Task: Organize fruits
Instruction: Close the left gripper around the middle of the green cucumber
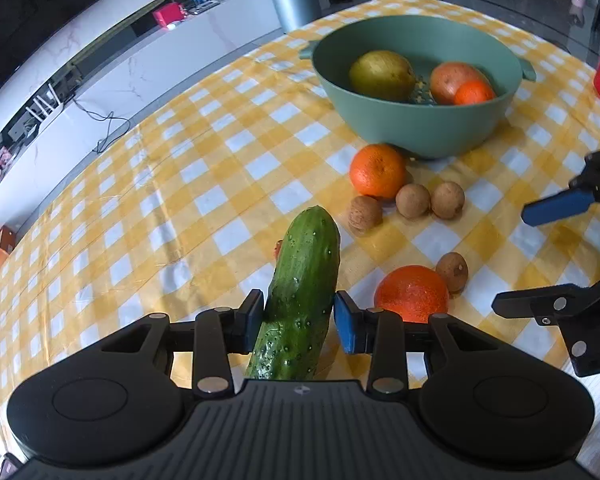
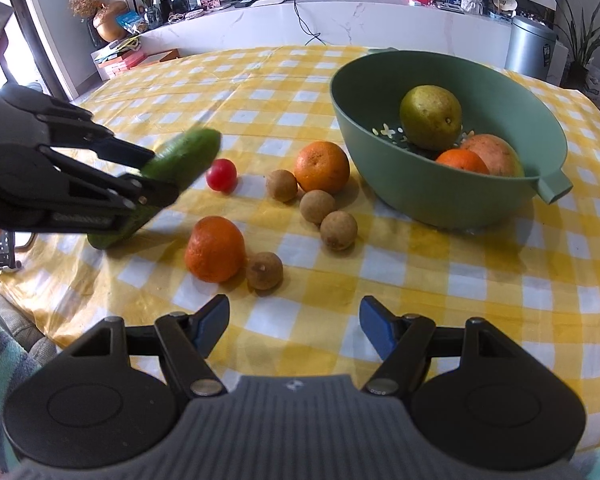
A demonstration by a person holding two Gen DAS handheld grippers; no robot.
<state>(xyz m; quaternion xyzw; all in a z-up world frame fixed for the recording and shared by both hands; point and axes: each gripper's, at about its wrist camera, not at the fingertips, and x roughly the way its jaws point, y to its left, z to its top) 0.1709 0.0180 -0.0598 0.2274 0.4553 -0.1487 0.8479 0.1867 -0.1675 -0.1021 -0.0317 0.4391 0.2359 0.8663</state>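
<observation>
The left gripper [image 1: 298,318] fingers clench the cucumber [image 1: 300,296], its long axis pointing far toward the bowl [image 1: 416,136]; right gripper [image 2: 294,322] released.

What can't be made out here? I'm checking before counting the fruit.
- Cherry tomato: in the left wrist view, almost all hidden behind the cucumber.
- Cucumber's lower end: right wrist view, covered by the left gripper.
- Bowl bottom: both views, hidden under fruit.

light: bright daylight | shadows: soft, cast beside the bowl [image 2: 440,184] and oranges [image 2: 215,249] | glare: seen on the tablecloth [image 1: 204,168] | blur: cucumber [image 2: 188,156] smeared in the right view | distortion: edges strongly bent
</observation>
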